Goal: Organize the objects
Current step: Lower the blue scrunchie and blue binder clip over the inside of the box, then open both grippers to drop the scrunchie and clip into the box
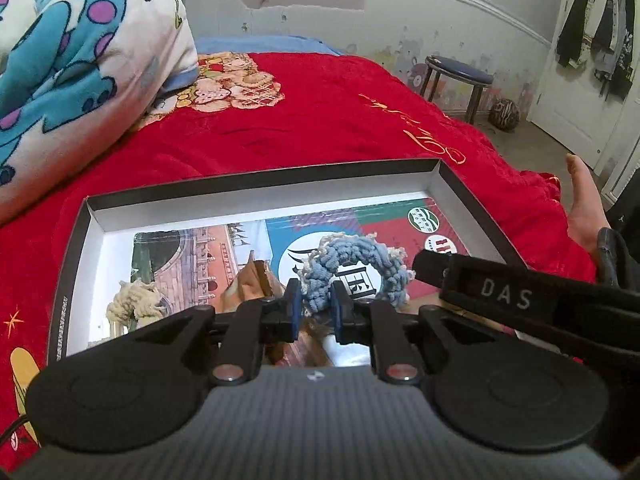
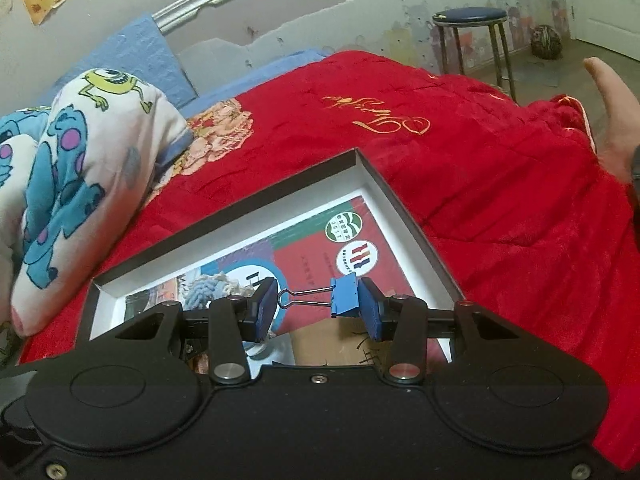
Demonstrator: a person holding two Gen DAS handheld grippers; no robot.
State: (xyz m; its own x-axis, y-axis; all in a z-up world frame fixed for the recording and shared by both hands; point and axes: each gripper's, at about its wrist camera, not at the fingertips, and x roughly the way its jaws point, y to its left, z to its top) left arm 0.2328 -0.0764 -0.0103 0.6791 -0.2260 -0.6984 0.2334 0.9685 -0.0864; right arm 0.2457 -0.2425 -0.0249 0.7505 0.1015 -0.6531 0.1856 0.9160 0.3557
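The blue scrunchie (image 1: 352, 268) lies inside the shallow box (image 1: 256, 184), on the printed sheet (image 1: 400, 220) lining its floor. The near edge of its ring sits between the fingers of the left gripper (image 1: 316, 304), which stand slightly apart; whether the blue pads press on the yarn cannot be told from the left wrist view. A cream scrunchie (image 1: 132, 300) rests in the same box, well to the left, and a brown paper item (image 1: 256, 284) lies between the two.

The blue binder clip (image 2: 344, 294) is held in the right gripper (image 2: 316, 304), above the box's right half. Its body bears against the right finger and its wire handle loop reaches the left finger (closed on the clip across its length).

The box sits on a red blanket (image 2: 480, 184) covering the bed. A cartoon-print quilt (image 1: 80, 60) is heaped at the left, beyond the box. A person's bare hand (image 1: 584, 208) shows at the right edge of both views. A blue-topped stool (image 2: 472, 16) and a ball (image 2: 546, 42) stand on the floor by the far wall.
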